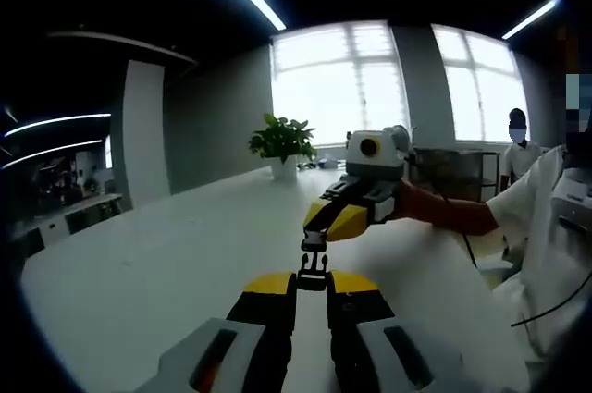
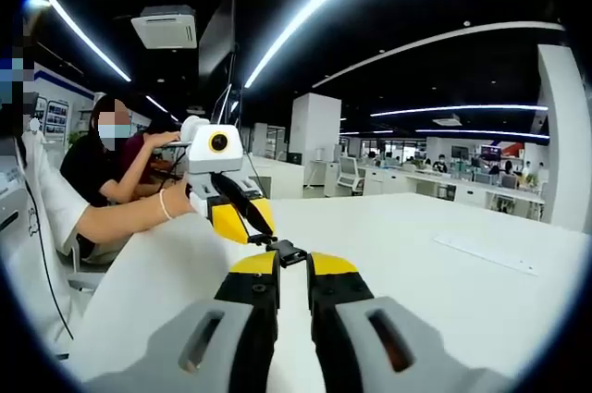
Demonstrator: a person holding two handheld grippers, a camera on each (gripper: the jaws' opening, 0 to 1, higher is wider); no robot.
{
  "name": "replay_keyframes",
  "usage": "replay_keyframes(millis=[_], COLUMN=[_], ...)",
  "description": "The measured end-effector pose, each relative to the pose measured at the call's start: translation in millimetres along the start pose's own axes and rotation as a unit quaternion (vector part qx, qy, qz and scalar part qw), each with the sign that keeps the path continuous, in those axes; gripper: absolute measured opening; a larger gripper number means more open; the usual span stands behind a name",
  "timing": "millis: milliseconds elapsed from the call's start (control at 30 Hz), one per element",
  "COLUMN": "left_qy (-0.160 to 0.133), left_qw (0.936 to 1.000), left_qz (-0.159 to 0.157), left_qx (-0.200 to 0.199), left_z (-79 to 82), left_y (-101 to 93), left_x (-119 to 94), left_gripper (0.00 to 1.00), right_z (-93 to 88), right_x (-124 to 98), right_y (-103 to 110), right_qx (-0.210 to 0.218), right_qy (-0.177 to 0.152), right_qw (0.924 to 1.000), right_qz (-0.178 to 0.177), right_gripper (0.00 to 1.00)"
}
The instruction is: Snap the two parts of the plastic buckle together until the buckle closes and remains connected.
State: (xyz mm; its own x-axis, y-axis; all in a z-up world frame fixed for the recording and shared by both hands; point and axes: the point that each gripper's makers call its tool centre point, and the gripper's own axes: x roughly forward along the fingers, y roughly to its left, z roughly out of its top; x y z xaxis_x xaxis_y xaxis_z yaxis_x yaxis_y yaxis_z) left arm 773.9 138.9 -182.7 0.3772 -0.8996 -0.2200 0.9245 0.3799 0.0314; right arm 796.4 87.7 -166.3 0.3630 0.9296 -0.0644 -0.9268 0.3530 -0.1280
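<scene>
- Buckle [image 1: 314,262] front and centre: a small black plastic piece, held up in the air above the white surface [image 1: 139,264], right between the two grippers.
- Left gripper [image 1: 313,287] rises from the bottom of the left gripper view, jaws pinched nearly together on the near end of the buckle.
- Right gripper [image 1: 326,223] comes in from the right in that same view, yellow tips angled down, jaws closed on the far end of the buckle.
- Whether the two halves are fully latched, I cannot tell; they sit end to end and touching.
- Switch to the right gripper view: right gripper [image 2: 292,268] has its jaws almost shut, black buckle [image 2: 286,251] poking out at the tips.
- Left gripper [image 2: 260,233] meets it from the left, carried by a person's hand [image 2: 176,203].
- Beyond, a potted plant [image 1: 283,145] stands at the far edge of the surface by the bright windows [image 1: 339,79].
- A seated person [image 2: 102,162] is at the left of the right gripper view.
</scene>
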Motion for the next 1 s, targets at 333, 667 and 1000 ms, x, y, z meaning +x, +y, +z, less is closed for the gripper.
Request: replay_keyframes(millis=[333, 667, 1000], left_qy=[0.010, 0.017, 0.046], left_qw=[0.9999, 0.9998, 0.9985], left_qz=[-0.004, 0.006, -0.003], left_qx=[-0.002, -0.011, -0.031], left_z=[-5.5, -11.1, -28.7], left_y=[0.8, 6.9, 10.3], left_x=[5, 4, 8], left_gripper=[0.12, 0.12, 0.00], right_z=[-8.7, -13.7, -37.1], right_x=[5, 5, 6], right_y=[4, 5, -4], right_qx=[0.000, -0.005, -0.019], right_qy=[0.015, 0.026, 0.083], right_qw=[0.9999, 0.9996, 0.9962], right_qz=[0.007, 0.005, -0.017], right_gripper=[0.11, 0.11, 0.11])
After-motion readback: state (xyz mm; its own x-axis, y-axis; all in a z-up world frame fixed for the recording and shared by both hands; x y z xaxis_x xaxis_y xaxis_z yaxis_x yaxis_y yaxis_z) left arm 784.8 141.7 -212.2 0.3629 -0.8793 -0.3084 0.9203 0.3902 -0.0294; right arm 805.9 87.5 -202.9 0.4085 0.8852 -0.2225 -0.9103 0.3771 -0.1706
